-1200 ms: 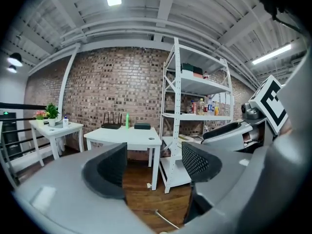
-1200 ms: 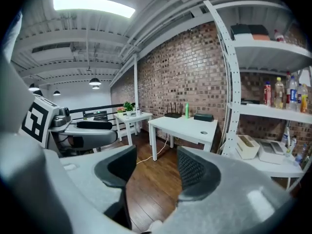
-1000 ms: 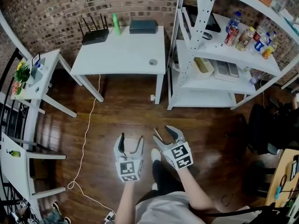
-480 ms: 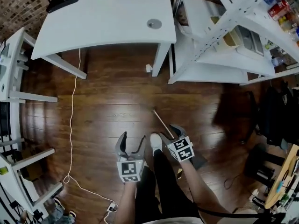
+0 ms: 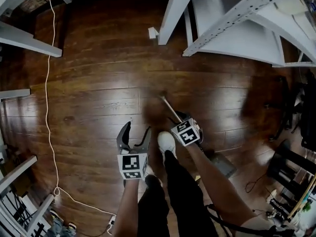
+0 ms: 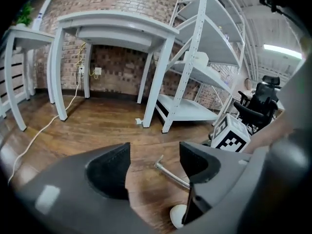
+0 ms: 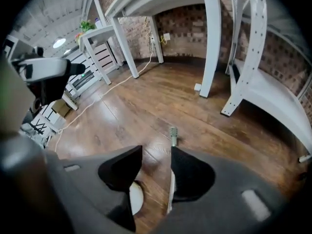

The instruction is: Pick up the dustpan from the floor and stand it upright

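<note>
Closing on the dustpan handle, low over the floor

The dustpan [image 5: 223,164] lies flat on the wooden floor [image 5: 98,107], its pan by the person's right leg and its thin handle [image 5: 168,107] running away toward the foot of the white shelf [image 5: 217,28]. The right gripper [image 7: 156,156] is partly open and closing, with the handle between its jaws and close along one pad; no firm pinch shows yet. The left gripper [image 6: 155,152] is also partly open and closing, on nothing, beside a white shoe [image 5: 166,143]. A good grip, I judge, takes the rod square across both pads, well back from its tip, so the pan can swing under it without slipping or rolling.
</note>
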A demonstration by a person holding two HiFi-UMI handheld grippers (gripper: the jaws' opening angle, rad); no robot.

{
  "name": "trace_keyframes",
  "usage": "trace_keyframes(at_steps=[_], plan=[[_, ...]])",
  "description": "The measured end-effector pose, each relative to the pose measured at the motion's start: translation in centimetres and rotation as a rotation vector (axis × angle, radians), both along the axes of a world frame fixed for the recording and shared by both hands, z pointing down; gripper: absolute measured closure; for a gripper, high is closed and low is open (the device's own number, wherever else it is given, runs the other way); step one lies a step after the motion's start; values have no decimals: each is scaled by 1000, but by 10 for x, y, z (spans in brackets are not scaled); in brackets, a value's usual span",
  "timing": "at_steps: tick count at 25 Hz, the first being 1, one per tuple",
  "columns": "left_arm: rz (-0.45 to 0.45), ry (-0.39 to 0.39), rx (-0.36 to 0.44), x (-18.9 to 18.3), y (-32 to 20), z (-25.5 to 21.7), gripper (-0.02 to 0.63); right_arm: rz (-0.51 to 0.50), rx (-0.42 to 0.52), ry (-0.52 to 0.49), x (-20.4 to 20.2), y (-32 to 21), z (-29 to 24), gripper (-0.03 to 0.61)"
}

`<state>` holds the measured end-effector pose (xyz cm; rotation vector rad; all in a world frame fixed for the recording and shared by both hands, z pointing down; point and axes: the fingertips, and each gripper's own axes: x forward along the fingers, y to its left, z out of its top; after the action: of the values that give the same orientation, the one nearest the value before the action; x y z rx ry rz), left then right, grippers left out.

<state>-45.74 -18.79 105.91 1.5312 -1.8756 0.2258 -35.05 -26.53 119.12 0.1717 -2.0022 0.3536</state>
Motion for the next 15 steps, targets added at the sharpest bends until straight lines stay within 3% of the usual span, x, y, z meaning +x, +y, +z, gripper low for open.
trace_keyframes(at_steps=[6,9,12,14,15], plan=[[71,-19,-7,5,-7,87,276,62,7,27,-19,-27,119,430],[67,-24,-1,-1,-12,111,276,12,50,72,-30,-37,164,430],[47,-14,-11,-8,-7,123,276,-8,88,108,-35,-41,185,434],[43,-10,-25,-12,-2,121,276,-8,83,119,-33,-41,187,500],[42,-8,-29,-15,-2,117,276,-6,83,113,-35,-43,182,501]])
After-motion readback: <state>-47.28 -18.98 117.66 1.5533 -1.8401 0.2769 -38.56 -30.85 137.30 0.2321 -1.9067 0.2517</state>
